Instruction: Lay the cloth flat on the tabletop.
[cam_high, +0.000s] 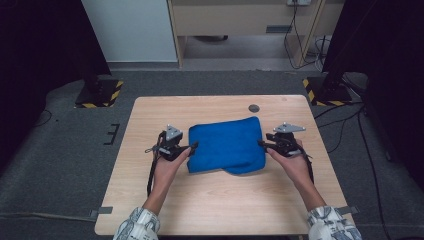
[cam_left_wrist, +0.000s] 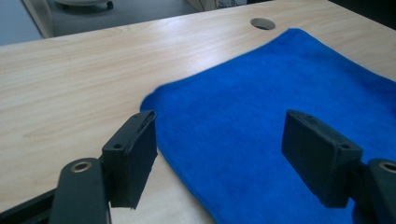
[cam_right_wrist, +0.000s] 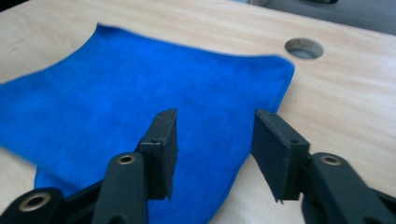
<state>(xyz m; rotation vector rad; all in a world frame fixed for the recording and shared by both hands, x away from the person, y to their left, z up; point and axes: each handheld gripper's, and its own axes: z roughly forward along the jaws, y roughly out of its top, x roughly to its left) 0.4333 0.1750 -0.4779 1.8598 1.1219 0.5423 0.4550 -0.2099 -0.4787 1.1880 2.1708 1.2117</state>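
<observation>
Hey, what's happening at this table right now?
A person is working on a blue cloth lying on a wooden table, with a two-jaw gripper in each hand. The left gripper sits at the cloth's left edge and the right gripper at its right edge. Both have their jaws open over the fabric, and neither has clamped it yet. It looks like they are about to take hold of both sides, perhaps to fold or lift the cloth.

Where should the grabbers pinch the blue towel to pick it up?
Probably at its two side edges. The blue towel lies flat and folded on the table, so only thin edges offer a bite. The left gripper and right gripper, jaws open, could come in low from each side.
</observation>
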